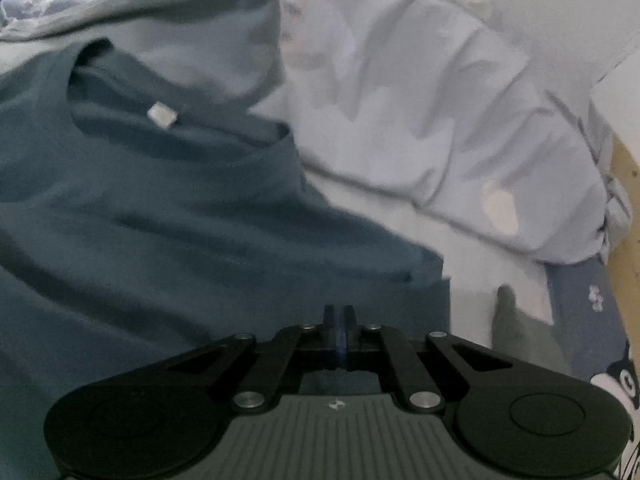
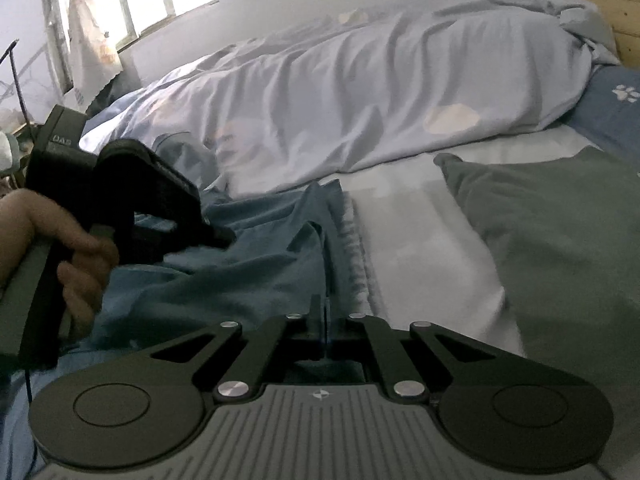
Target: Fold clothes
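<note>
Fabric of the teal cotton T-shirt (image 1: 168,216), spread on the bed beside the pale-blue rumpled duvet (image 2: 360,92), lies pinched in both closed grippers, left gripper (image 1: 340,314) nearer the collar, right gripper (image 2: 320,308) at its edge.

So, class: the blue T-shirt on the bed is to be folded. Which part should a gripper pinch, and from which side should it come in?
Probably the shoulder seam beside the collar of the blue T-shirt. The neck opening with its white label lies face up and the shoulder edge runs free over the white sheet, so come in low from that sheet side, where the left gripper is.
</note>
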A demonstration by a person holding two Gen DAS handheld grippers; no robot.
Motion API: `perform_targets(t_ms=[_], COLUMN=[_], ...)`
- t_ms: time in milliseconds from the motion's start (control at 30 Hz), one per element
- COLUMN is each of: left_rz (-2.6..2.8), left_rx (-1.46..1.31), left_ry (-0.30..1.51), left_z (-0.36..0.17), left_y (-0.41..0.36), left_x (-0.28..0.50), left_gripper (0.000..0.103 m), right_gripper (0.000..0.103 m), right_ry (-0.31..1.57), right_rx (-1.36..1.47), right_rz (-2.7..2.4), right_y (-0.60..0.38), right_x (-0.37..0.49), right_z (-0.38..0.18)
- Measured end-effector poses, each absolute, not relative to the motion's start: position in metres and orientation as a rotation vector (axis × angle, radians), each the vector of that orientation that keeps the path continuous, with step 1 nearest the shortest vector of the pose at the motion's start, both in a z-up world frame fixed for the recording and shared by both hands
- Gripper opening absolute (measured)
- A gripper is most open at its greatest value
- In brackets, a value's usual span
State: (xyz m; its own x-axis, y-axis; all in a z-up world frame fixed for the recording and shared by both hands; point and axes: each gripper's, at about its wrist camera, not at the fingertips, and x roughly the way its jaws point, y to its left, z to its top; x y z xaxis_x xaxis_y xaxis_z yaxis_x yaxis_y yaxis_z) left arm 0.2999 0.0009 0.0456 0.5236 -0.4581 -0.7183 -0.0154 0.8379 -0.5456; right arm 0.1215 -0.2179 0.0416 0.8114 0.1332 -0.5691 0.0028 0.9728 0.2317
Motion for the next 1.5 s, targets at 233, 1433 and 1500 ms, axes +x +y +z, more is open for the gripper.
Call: perform_targets(t_ms=[233, 1433, 1500], left_rz=[-0.325, -0.387, -0.414], left_rx=[-0.506, -0.567, -0.614], left_ry=[1.05, 0.933, 0.866], left_z=[0.058, 0.096, 0.099], left_y=[0.016, 0.088, 0.097], left_x=[0.3, 0.235, 0.212], left_gripper=[0.002, 0.055, 0.056], right_gripper=[0.001, 0.039, 0.04], right_ry=[0.692, 0.651, 0.662], right_rx=[0.216, 0.224, 0.21], right_rz=[0.116, 0.216, 0.252], right_y=[-0.224, -0.264, -0.258], right_x=[0.122, 0.16, 0.177], right_z=[0.034, 0.079, 0.074])
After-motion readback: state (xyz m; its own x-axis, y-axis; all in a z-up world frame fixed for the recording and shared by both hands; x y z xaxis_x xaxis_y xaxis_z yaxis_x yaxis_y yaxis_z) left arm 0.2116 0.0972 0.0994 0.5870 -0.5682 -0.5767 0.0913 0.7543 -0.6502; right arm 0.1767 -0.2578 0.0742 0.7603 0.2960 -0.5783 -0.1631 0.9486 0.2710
